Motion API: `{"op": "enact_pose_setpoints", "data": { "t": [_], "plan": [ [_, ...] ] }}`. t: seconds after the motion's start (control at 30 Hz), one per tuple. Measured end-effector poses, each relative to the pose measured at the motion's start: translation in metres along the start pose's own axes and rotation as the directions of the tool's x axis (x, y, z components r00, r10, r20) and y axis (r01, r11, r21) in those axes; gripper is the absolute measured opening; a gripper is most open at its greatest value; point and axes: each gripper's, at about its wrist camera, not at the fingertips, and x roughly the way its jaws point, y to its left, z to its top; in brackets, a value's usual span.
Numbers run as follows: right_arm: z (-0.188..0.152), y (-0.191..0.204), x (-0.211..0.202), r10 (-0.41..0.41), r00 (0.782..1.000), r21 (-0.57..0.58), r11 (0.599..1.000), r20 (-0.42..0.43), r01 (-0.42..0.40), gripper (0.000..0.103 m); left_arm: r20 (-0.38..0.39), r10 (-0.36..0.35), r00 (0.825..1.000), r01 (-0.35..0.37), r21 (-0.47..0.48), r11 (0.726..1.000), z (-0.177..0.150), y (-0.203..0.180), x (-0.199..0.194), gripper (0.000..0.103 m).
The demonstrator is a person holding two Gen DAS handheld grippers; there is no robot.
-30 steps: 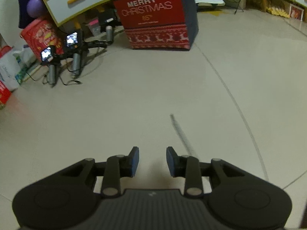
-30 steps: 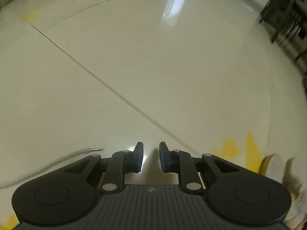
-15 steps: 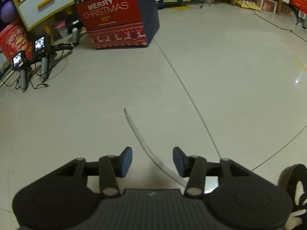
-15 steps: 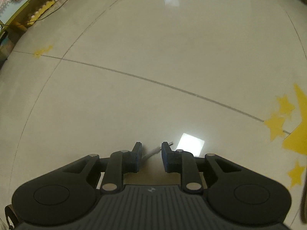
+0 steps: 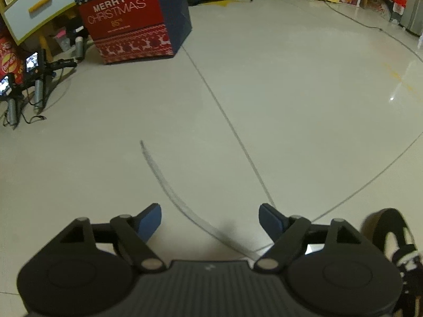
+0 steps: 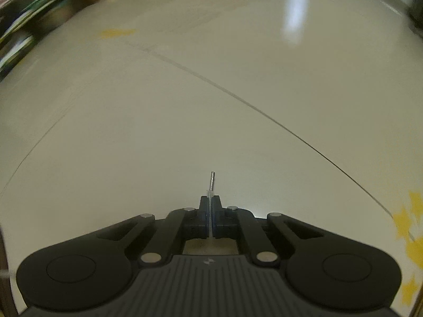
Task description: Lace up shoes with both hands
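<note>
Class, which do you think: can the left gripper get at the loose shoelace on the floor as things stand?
Probably yes. The left gripper has its jaws opening, and the shoelace runs across bare floor into the gap between its fingers, unpinched. Nothing lies in the way; the shoe sits off to the right.

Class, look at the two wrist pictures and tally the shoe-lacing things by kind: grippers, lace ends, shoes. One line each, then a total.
Grippers: 2, the left gripper, its jaws opening, and the right gripper
Lace ends: 2, one on the floor, one pinched
Shoes: 1
Total: 5
</note>
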Motion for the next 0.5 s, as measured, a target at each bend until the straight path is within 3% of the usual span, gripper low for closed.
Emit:
{"op": "enact_pose_setpoints", "data": {
  "t": [0.1,0.23,0.37,0.5],
  "plan": [
    [0.008,0.030,-0.011,0.083,0.996,-0.115,0.990,0.032,-0.079,0.002,0.013,-0.059,0.998,0.059,-0.001,0.998,0.003,-0.009,-0.010,0.082],
    [0.003,0.090,-0.040,0.198,0.979,-0.266,0.947,0.050,-0.178,0.002,0.030,-0.163,0.986,0.164,-0.011,0.986,0.007,-0.023,-0.026,0.082],
    [-0.004,0.141,-0.063,0.266,0.963,-0.429,0.875,0.037,-0.225,0.002,0.018,-0.276,0.961,0.276,-0.012,0.961,0.006,-0.042,-0.035,0.082],
    [-0.005,0.176,-0.087,0.338,0.941,-0.545,0.791,0.010,-0.278,0.002,-0.013,-0.380,0.925,0.379,-0.028,0.925,0.004,-0.057,-0.039,0.082]
  ]
}}
